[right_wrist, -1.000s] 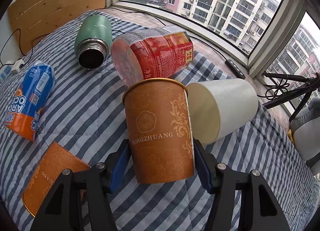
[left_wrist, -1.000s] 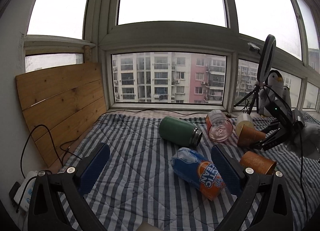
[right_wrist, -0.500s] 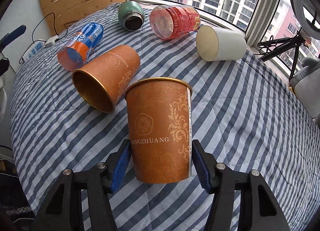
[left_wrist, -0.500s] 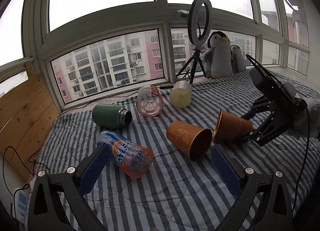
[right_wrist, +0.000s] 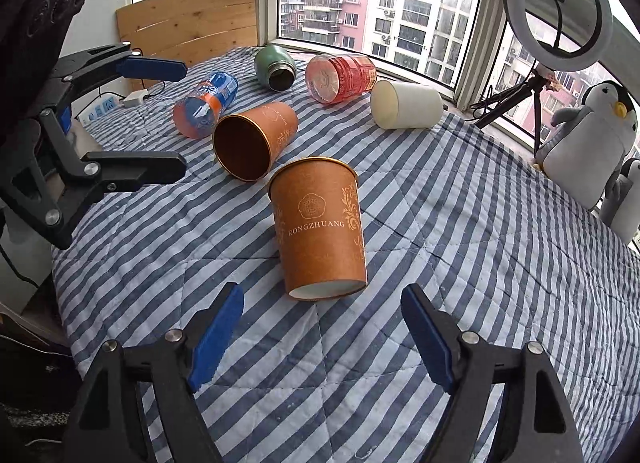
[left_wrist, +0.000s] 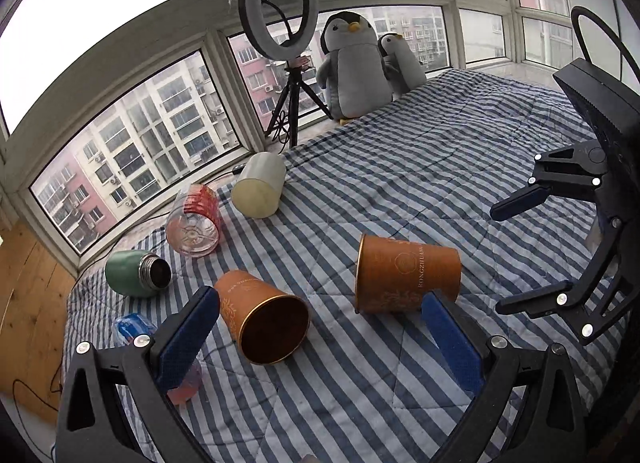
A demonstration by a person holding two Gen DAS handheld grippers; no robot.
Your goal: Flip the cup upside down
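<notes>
An orange paper cup marked RONGZHUANG [right_wrist: 320,231] stands mouth-down on the striped blanket, its white base facing my right gripper; it also shows in the left wrist view [left_wrist: 404,273]. My right gripper [right_wrist: 322,337] is open and empty, just short of the cup. A second orange cup [right_wrist: 252,139] lies on its side behind it, mouth toward me; it also shows in the left wrist view [left_wrist: 264,321]. My left gripper [left_wrist: 316,331] is open and empty, with the lying cup between its fingers' line of sight.
A white cup [right_wrist: 406,105], a red-labelled clear jar [right_wrist: 340,77], a green flask [right_wrist: 276,67] and a blue-orange bottle [right_wrist: 206,103] lie at the back. A ring light on a tripod [right_wrist: 554,11] and plush penguins [right_wrist: 584,143] stand at the right by the windows.
My right gripper has opened and let go of the orange cup, which now stands mouth-down on the blanket. The gripper has pulled back. The left gripper's view has swung to the right.
</notes>
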